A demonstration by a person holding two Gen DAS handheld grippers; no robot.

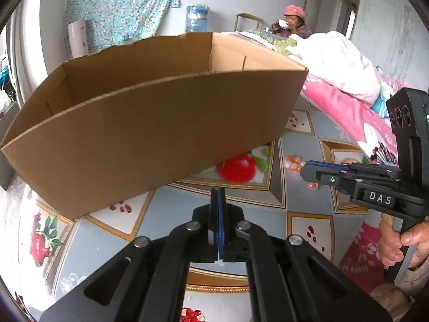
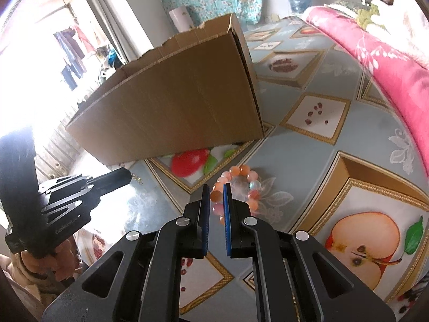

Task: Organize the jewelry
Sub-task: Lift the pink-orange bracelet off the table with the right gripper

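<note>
A bracelet of orange, pink and clear beads (image 2: 241, 185) lies on the fruit-patterned cloth in the right wrist view; it also shows in the left wrist view (image 1: 293, 165). My right gripper (image 2: 215, 187) hangs just above its near left side, jaws a narrow gap apart with beads showing between them, gripping nothing. It appears from the side in the left wrist view (image 1: 308, 173). My left gripper (image 1: 217, 191) is shut and empty, just in front of the open cardboard box (image 1: 150, 112), also seen in the right wrist view (image 2: 171, 99). What the box holds is hidden.
A pink quilt (image 2: 388, 51) and white bundle (image 1: 340, 64) lie along the right side. A person in a pink hat (image 1: 293, 21) sits at the back. A window and hanging clothes (image 2: 72, 45) are at the left.
</note>
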